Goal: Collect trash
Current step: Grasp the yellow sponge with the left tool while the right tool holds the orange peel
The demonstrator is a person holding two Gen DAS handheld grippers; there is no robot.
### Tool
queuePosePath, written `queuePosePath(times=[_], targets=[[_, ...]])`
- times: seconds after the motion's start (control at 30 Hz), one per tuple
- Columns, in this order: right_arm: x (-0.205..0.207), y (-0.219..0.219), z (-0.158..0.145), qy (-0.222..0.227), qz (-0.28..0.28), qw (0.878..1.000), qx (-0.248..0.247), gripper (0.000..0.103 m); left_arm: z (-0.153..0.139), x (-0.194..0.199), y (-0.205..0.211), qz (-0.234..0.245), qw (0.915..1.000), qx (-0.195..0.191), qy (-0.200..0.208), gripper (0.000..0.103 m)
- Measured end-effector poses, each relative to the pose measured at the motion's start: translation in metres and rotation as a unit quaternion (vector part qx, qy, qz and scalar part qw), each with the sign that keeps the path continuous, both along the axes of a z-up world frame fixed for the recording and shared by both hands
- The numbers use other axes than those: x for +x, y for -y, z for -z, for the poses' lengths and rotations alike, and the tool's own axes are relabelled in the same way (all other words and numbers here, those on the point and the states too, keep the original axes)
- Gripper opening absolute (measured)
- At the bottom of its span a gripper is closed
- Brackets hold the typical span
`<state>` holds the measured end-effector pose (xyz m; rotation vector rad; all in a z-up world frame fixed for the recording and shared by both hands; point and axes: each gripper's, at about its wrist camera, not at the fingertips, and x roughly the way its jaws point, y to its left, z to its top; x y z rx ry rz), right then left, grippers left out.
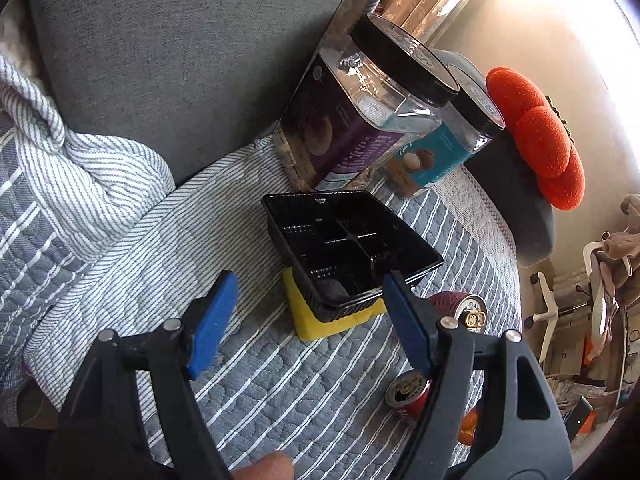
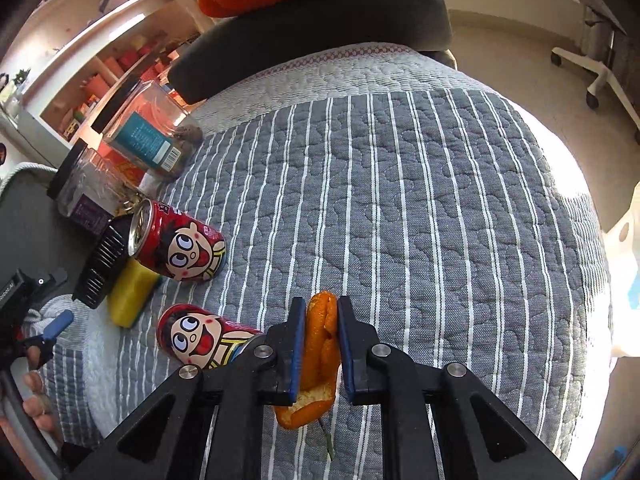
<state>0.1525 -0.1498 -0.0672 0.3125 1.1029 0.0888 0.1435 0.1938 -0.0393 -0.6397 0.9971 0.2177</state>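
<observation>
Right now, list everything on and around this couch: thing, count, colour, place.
orange peel: one, orange, pinched between the right tongs over the quilt
cans: two, red with a cartoon face, lying on the quilt; second one nearer the right tongs
tray: one, black plastic with compartments, resting on the sponge
sponge: one, yellow, under the tray
jars: two, clear with black lids; purple label in front, teal label behind
cushion: one, red-orange, on the dark armrest
quilt: one, grey-blue with white stripes, covering the seat
office chair: one, white base, on the floor
left tongs: blue pads, open, empty, near the tray
right tongs: shut on the peel
</observation>
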Motion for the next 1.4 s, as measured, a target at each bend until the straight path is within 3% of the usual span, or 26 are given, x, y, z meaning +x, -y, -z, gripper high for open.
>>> queuePosePath(times=[0.13, 0.2, 0.3, 0.43, 0.57, 0.7, 0.73, 0.77, 0.87, 0.97, 1.03, 1.13, 1.27, 1.4], targets=[[-0.002, 0.008, -0.008, 0.01, 0.007, 1.0, 0.007, 0.016, 0.015, -0.003, 0.001, 0.022, 0.9994, -0.014, -0.023, 0.075], [0.001, 0.009, -0.008, 0.01, 0.009, 1.0, 0.012, 0.016, 0.02, 0.0, 0.003, 0.034, 0.9984, -0.039, -0.024, 0.075], [0.001, 0.01, -0.01, 0.012, 0.008, 1.0, 0.014, 0.016, 0.021, 0.003, 0.0, 0.025, 0.9962, -0.083, -0.009, 0.075], [0.003, 0.005, -0.009, 0.016, 0.003, 1.0, 0.004, 0.016, 0.025, 0.0, -0.005, 0.001, 0.9957, -0.093, -0.009, 0.075], [0.004, 0.007, -0.007, 0.014, 0.004, 1.0, 0.007, 0.016, 0.035, -0.006, -0.003, 0.016, 0.9922, -0.122, -0.017, 0.074], [0.005, 0.008, -0.004, 0.009, 0.002, 1.0, 0.01, 0.016, 0.029, -0.003, 0.023, 0.075, 0.9959, -0.048, -0.012, 0.078], [0.005, 0.008, -0.004, 0.008, 0.001, 1.0, 0.009, 0.016, 0.029, -0.001, 0.032, 0.101, 0.9944, -0.027, -0.011, 0.087], [0.005, 0.007, -0.003, 0.007, 0.0, 1.0, 0.008, 0.016, 0.03, 0.003, 0.041, 0.128, 0.9917, -0.006, -0.012, 0.092], [0.005, 0.009, -0.003, 0.006, -0.003, 1.0, 0.006, 0.017, 0.04, 0.009, 0.066, 0.181, 0.9795, 0.085, -0.02, 0.092], [0.004, 0.011, -0.002, 0.004, -0.002, 1.0, 0.008, 0.017, 0.049, 0.016, 0.083, 0.193, 0.9612, 0.196, -0.014, 0.092], [0.005, 0.012, -0.002, 0.002, -0.001, 1.0, 0.008, 0.017, 0.056, 0.023, 0.089, 0.202, 0.9555, 0.215, -0.01, 0.092], [0.004, 0.013, 0.0, -0.001, -0.001, 1.0, 0.007, 0.017, 0.065, 0.035, 0.094, 0.204, 0.9535, 0.222, -0.006, 0.092], [0.003, 0.015, 0.002, -0.007, -0.002, 1.0, 0.003, 0.017, 0.076, 0.051, 0.103, 0.202, 0.9399, 0.275, 0.003, 0.095], [-0.001, 0.019, 0.001, -0.007, -0.002, 1.0, 0.002, 0.017, 0.077, 0.052, 0.1, 0.195, 0.9468, 0.256, 0.006, 0.086]])
